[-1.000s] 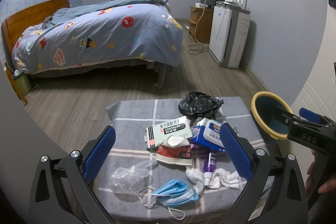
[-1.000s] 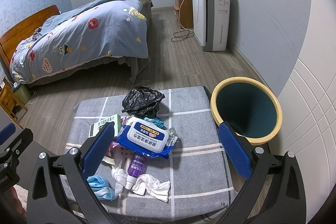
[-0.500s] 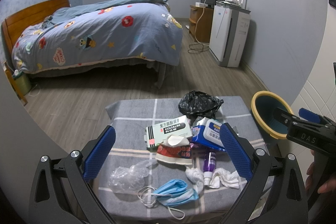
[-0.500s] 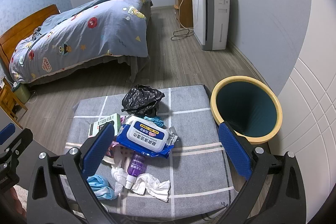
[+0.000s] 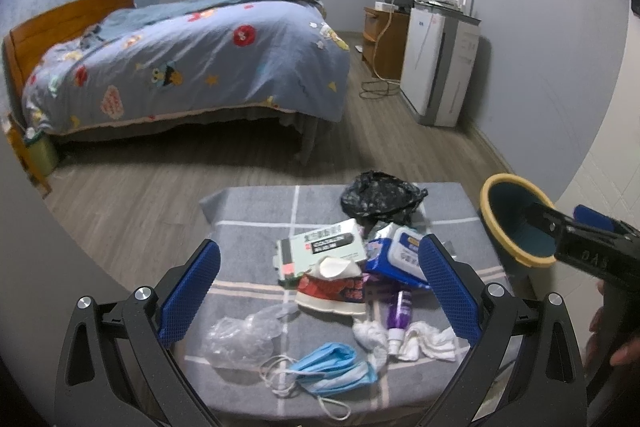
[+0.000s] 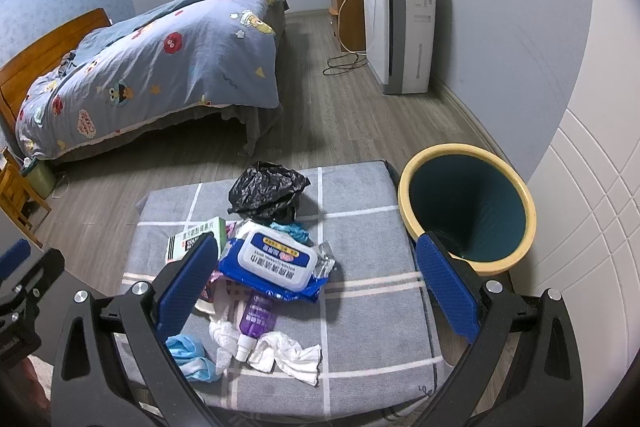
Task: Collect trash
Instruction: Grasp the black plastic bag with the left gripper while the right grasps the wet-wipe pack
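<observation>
Since a second ago almost nothing has shifted: the left gripper [image 5: 316, 287] and right gripper [image 6: 316, 281] still hover with blue-padded jaws spread wide and empty over the grey checked cushion [image 6: 372, 311]. On the cushion lies a trash heap, none of it touched: a blue-and-white wet-wipe pack [image 6: 276, 261] at the middle, a purple spray bottle [image 6: 256, 319], crumpled white tissues [image 6: 286, 351] and a blue face mask [image 5: 330, 367] nearer the grippers. A green-white medicine box [image 5: 322, 247] sits left of the pack, a crumpled black plastic bag [image 6: 268, 193] lies beyond it, and a yellow-rimmed teal bin [image 6: 468, 211] stands just beside the cushion's right edge.
</observation>
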A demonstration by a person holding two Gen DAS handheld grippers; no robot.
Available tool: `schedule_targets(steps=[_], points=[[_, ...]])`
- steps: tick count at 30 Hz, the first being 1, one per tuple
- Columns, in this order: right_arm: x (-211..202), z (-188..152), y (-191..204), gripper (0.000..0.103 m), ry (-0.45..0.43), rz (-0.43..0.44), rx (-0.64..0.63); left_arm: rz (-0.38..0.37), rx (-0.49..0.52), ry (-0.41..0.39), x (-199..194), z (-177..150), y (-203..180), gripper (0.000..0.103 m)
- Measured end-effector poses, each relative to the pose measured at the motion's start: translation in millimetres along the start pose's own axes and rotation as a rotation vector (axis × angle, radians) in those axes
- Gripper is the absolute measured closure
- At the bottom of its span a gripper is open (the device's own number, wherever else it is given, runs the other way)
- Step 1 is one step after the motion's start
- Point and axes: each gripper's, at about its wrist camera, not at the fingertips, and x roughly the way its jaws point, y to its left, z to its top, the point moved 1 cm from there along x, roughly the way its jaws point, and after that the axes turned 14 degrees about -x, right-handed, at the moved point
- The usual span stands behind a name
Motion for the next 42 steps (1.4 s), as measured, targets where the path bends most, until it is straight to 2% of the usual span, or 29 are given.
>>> schedule_targets(steps=[3,6,10,13,14,16,18,19,21,24,27,29,32,36,39,41,42], points=[[-2,25,-6,0.005,-0.052,-0.011,-0.033,-0.022,0.020,0.040,12,16,-4,0.005],[8,51,-9,0.005,-0.090,-0.026,-0.086,-0.015,0.016,0.031,29,39,-7,0.005],[48,58,-10,0.005,-0.086,0.016,-0.171,-0.038,0.002,0.035,63,68,-1,0.005],[85,48,-12,0.005,0.014,0.049,-0.196,-0.031,0.024,0.077,97,76,5,0.005],[102,42,-16,0.005,0.076,0.062,-0.168,-0.028,0.031,0.089,107,77,7,0.005],[124,34,-25,0.005,0.147,0.076,-0.110,-0.009,0.022,0.100,127,76,12,0.005],[147,24,-36,0.005,0.222,0.067,-0.044,-0.035,0.012,0.117,143,80,12,0.005],[155,19,-39,0.005,0.241,0.075,-0.028,-0.050,0.021,0.119,150,81,9,0.005],[170,6,-42,0.005,0.284,0.104,-0.009,-0.023,0.086,0.107,167,82,-2,0.005],[186,-8,-40,0.016,0.336,0.132,-0.016,-0.024,0.159,0.110,184,78,-16,0.005],[198,-24,-38,0.037,0.407,0.173,-0.009,-0.036,0.182,0.141,196,74,-23,0.005],[201,-35,-41,0.052,0.450,0.216,0.058,-0.034,0.192,0.154,200,73,-27,0.005],[202,-43,-45,0.057,0.476,0.270,0.147,-0.039,0.209,0.152,201,72,-35,0.005],[204,-53,-41,0.067,0.528,0.301,0.159,-0.044,0.215,0.150,203,73,-41,0.005],[208,-61,-39,0.070,0.560,0.312,0.172,-0.052,0.195,0.152,203,75,-41,0.005],[209,-65,-40,0.089,0.574,0.337,0.202,-0.059,0.175,0.157,204,76,-40,0.005],[207,-64,-42,0.089,0.569,0.338,0.216,-0.060,0.164,0.160,204,76,-39,0.005]])
